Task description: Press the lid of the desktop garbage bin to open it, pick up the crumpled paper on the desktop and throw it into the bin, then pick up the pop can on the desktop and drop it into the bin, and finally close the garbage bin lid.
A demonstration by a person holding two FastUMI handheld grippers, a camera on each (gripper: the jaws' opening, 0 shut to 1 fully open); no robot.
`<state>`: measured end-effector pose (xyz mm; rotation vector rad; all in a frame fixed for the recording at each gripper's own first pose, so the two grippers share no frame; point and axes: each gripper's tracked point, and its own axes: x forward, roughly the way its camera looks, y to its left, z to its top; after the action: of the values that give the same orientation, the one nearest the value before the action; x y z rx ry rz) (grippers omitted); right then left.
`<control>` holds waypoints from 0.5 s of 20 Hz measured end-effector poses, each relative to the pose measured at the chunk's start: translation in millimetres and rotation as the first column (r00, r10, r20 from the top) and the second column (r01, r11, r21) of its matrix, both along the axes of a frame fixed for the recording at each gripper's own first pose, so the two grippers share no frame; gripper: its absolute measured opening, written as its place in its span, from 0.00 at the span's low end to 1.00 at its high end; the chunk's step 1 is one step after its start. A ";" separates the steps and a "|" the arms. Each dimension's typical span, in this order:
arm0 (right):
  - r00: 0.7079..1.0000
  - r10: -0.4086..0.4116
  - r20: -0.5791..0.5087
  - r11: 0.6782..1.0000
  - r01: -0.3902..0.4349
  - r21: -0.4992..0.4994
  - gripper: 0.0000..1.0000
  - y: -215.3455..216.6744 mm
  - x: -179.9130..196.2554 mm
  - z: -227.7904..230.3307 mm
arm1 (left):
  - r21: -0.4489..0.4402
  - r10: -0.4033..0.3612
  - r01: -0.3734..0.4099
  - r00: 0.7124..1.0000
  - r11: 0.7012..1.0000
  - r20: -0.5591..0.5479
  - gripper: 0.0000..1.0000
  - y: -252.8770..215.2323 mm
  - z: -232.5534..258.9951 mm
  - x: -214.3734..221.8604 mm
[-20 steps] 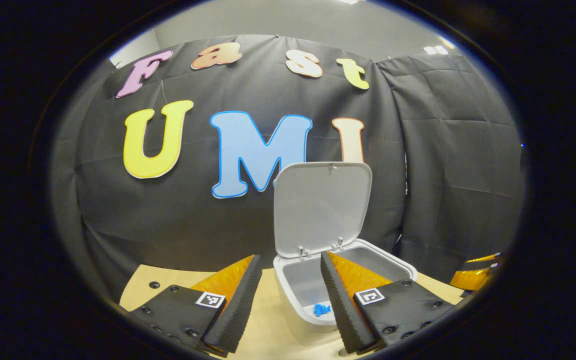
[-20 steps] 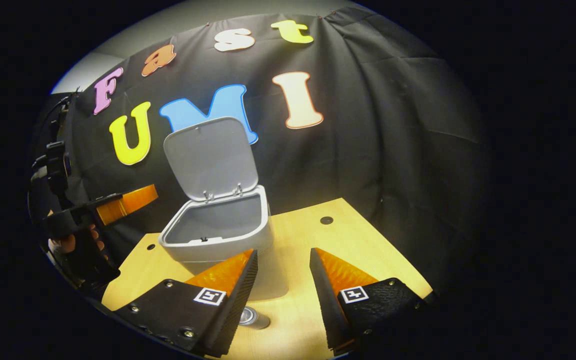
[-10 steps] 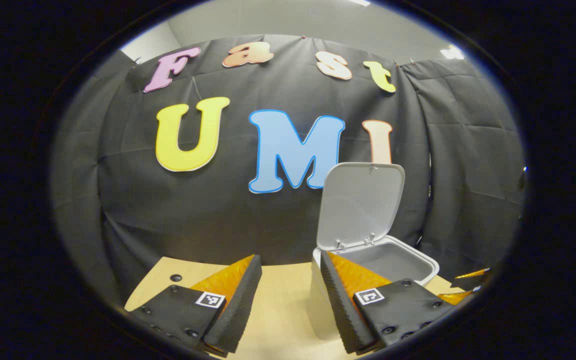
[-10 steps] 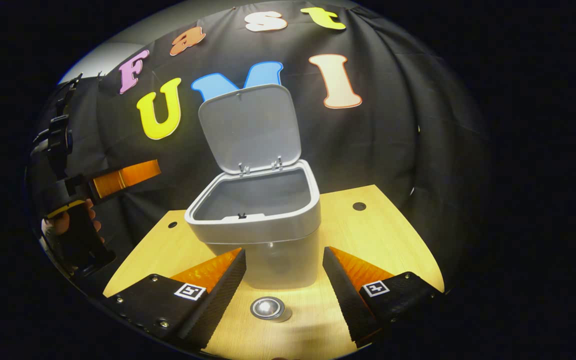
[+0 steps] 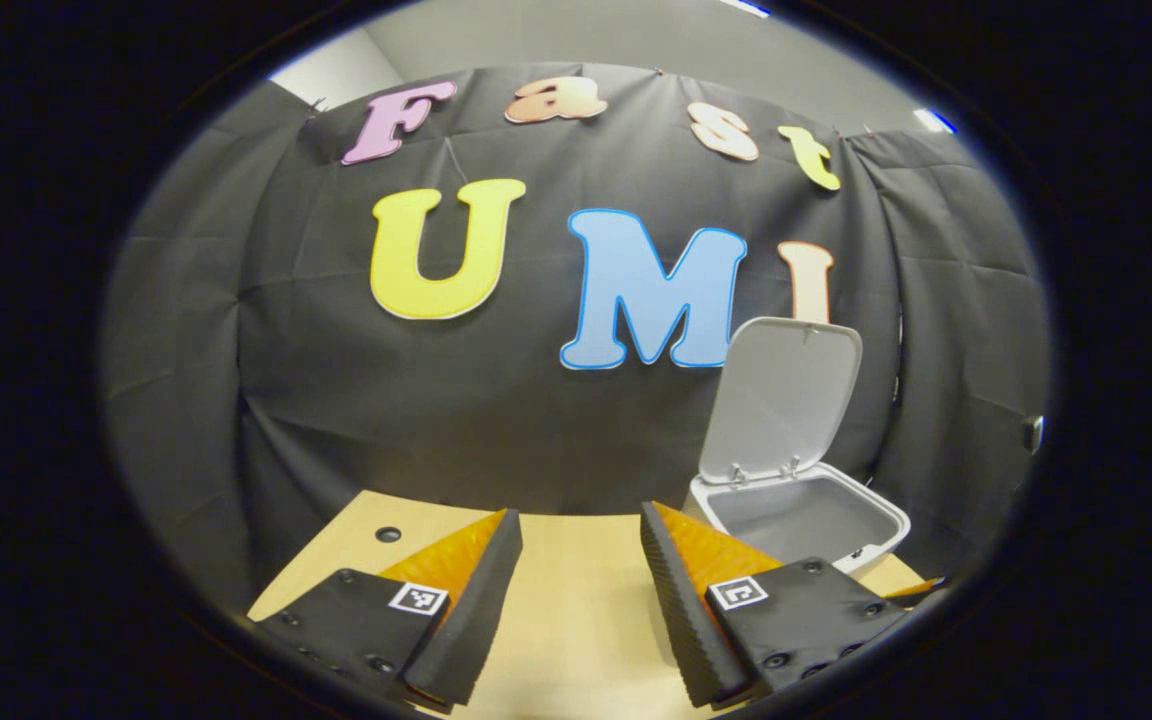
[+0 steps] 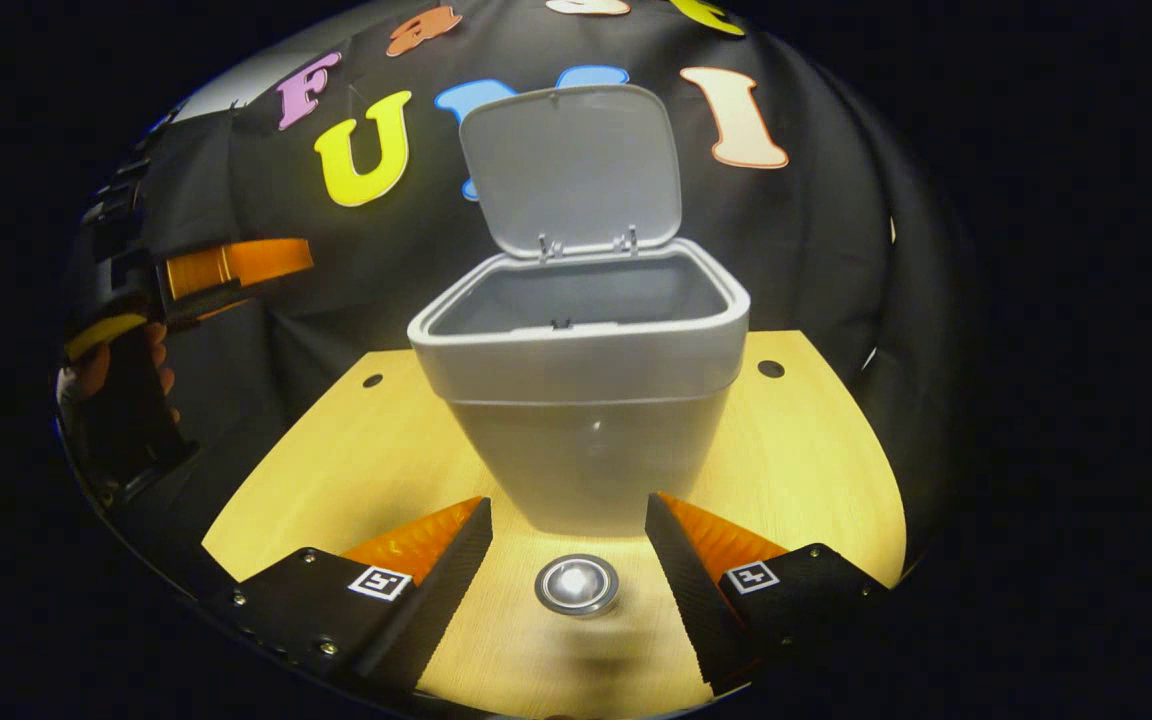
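The grey desktop bin [image 6: 586,400] stands mid-table with its lid [image 6: 576,170] tipped up and back. A pop can [image 6: 577,585] stands upright just in front of the bin, and I see its silver top from above. My right gripper [image 6: 568,520] is open and low over the table, with a finger on each side of the can and not touching it. In the left gripper view, the open bin [image 5: 801,515] is off to the right with its lid [image 5: 786,395] raised. My left gripper [image 5: 579,515] is open and holds nothing above the table.
The wooden table [image 6: 336,460] has small round holes near its back corners. Black cloth hangs close behind the bin. At the left edge of the right gripper view, a hand [image 6: 96,365] holds the left gripper [image 6: 226,268] up beside the table.
My right gripper has dropped and moved forward, so the can now stands between its fingers. My left gripper has swung left, away from the bin, and stays open.
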<state>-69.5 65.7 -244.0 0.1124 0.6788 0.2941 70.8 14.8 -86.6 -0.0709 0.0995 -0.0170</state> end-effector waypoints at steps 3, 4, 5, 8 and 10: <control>0.998 0.029 -0.048 0.999 -0.031 -0.031 0.98 6.5 -5.2 -24.9 | -0.001 0.026 -0.026 1.000 1.000 -0.005 0.82 16.2 -2.4 -6.4; 0.997 0.037 -0.062 0.999 -0.040 -0.037 0.98 8.0 -6.3 -31.1 | 0.001 0.034 -0.034 0.999 0.999 -0.007 0.82 21.5 -2.5 -7.6; 0.996 0.043 -0.074 0.998 -0.046 -0.043 0.98 9.8 -7.9 -38.1 | 0.002 0.044 -0.044 0.999 0.999 -0.008 0.82 27.0 -2.9 -10.5; 0.993 0.056 -0.105 0.996 -0.062 -0.058 0.98 14.3 -9.4 -54.9 | 0.007 0.073 -0.073 0.997 0.997 -0.013 0.82 42.8 -4.2 -15.0; 0.991 0.059 -0.123 0.995 -0.068 -0.073 0.98 14.8 -11.0 -64.9 | 0.010 0.088 -0.088 0.996 0.996 -0.015 0.82 51.6 -4.7 -20.1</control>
<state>-80.4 80.5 -308.9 0.0349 0.8145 0.3239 50.7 66.3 -91.3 -0.0661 0.1122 0.0722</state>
